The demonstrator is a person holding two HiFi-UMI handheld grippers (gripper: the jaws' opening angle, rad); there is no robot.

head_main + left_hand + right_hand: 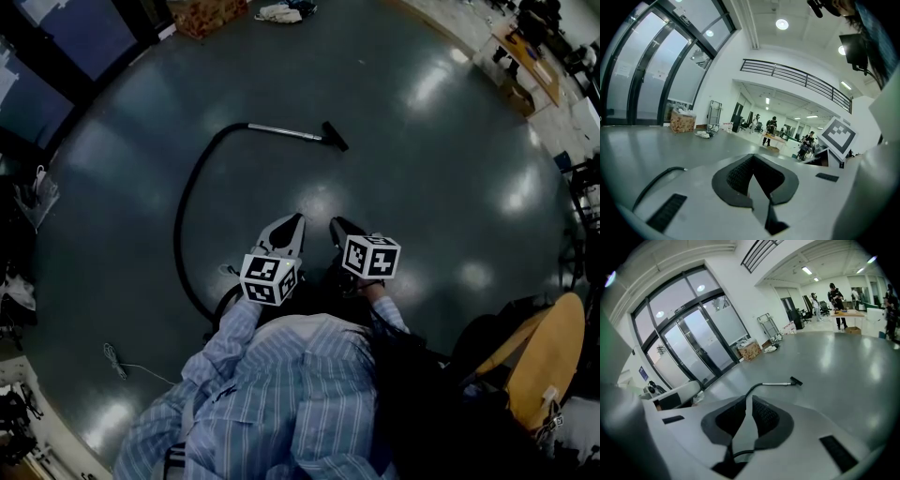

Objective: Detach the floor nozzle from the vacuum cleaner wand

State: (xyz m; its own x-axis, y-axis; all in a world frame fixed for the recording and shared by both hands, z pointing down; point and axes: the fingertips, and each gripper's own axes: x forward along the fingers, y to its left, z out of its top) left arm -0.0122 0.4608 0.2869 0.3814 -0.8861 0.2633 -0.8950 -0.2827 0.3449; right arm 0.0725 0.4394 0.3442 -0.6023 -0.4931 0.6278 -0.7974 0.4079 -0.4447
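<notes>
Left tongs (297,219) and right tongs (336,224) closed, empty; floor nozzle (335,137) on wand (286,132) far ahead

The floor nozzle (335,136) is small, black and flat-headed; it lies on the glossy grey floor (441,187) and is attached to the right end of the vacuum cleaner wand (284,131), set at an angle to it. The wand — a slim silvery tube — lies flat, nearly level across the head view; at its left end a black hose (187,206) joins it and sweeps down in a long curve.
</notes>
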